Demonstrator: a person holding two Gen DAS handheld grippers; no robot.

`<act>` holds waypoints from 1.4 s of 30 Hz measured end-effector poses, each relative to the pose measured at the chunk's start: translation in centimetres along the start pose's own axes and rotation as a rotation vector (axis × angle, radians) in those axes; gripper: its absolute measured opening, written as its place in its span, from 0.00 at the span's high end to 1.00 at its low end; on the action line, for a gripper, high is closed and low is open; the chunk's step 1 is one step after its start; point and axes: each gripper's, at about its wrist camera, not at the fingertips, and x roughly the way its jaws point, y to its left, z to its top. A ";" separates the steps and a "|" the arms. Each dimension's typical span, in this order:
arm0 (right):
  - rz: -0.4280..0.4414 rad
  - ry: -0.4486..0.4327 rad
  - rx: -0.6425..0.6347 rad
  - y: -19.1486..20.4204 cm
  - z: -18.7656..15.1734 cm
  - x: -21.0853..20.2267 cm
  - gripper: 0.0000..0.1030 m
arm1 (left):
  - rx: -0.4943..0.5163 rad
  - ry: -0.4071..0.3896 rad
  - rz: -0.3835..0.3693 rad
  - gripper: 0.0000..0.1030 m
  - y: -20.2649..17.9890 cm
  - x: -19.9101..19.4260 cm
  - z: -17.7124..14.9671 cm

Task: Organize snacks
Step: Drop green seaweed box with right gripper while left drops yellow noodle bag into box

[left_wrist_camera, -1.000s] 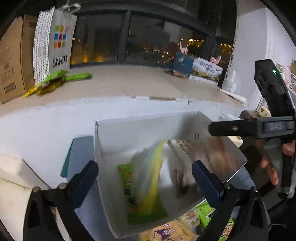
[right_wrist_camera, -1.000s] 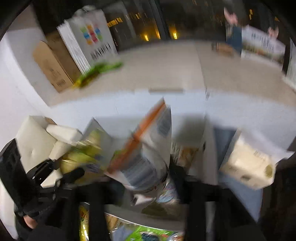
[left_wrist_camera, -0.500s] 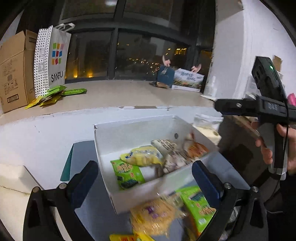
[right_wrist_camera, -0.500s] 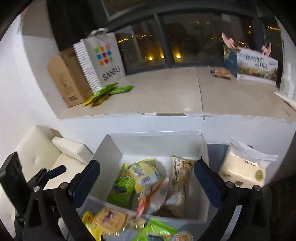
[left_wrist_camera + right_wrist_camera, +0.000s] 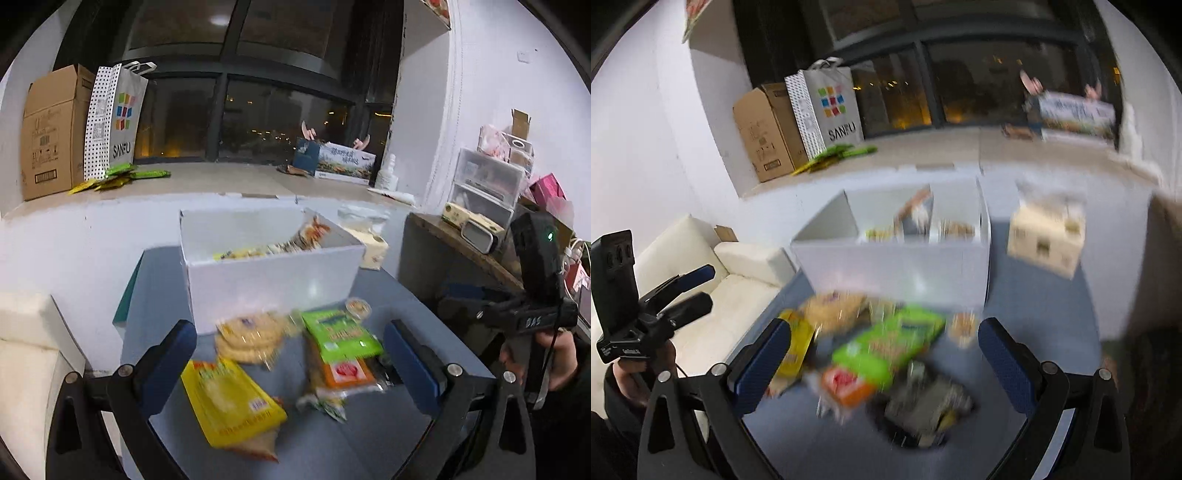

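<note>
Two handheld grippers are hovering above a blue-grey table [image 5: 424,325] where loose snack packets are lying in a heap in front of a white box [image 5: 273,280]. The left gripper [image 5: 290,363] is standing wide open with nothing between its blue pads; the right gripper [image 5: 884,363] has just been opening and is now spread wide and empty too, and both are framing the same pile.

The box is sitting behind the heap — several packets are already standing inside it, their tops showing over the rim. Still waiting on the table are a yellow packet [image 5: 231,400] nearest the left pads, a clear bag of round crackers [image 5: 249,338] just beside the box wall, a green packet [image 5: 340,334] lying partly over an orange-and-white packet [image 5: 345,373], and a small round snack [image 5: 357,307] near the box corner.

The step in hand is probably choosing the next packet. It is likely wise to take whichever is lying uppermost — the green one — pinching it by an edge so the one beneath is not dragged along, and to send in only one gripper, since the two are crowding the same spot.

Readable writing is scarce: a shopping bag [image 5: 118,122] on the window ledge is showing "SANFU" under coloured squares, beside a brown cardboard carton [image 5: 51,133]. Print on the packets is too blurred to read.
</note>
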 end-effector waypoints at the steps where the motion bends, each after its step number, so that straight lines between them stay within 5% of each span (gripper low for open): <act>1: -0.009 0.008 0.015 -0.2 -0.7 0.0 0.00 | 0.002 0.008 0.000 0.00 -0.3 -0.1 -0.3; 12: -0.127 0.128 0.035 0.0 -3.0 2.3 0.00 | 0.001 0.043 0.016 0.00 -0.8 0.0 -1.9; 23: -0.219 0.391 0.017 2.1 1.0 14.4 0.00 | -0.039 0.071 0.049 0.00 1.0 -0.2 -3.8; 31: -0.313 0.550 0.028 0.5 0.7 21.0 0.01 | -0.084 0.086 0.056 0.00 2.5 -0.3 -4.8; 35: -0.281 0.538 0.011 0.4 0.4 20.4 0.26 | -0.088 0.105 0.065 0.00 2.7 0.3 -5.3; 42: -0.180 0.417 0.041 -0.3 1.3 14.5 0.28 | -0.084 0.147 0.060 0.00 2.2 2.2 -5.6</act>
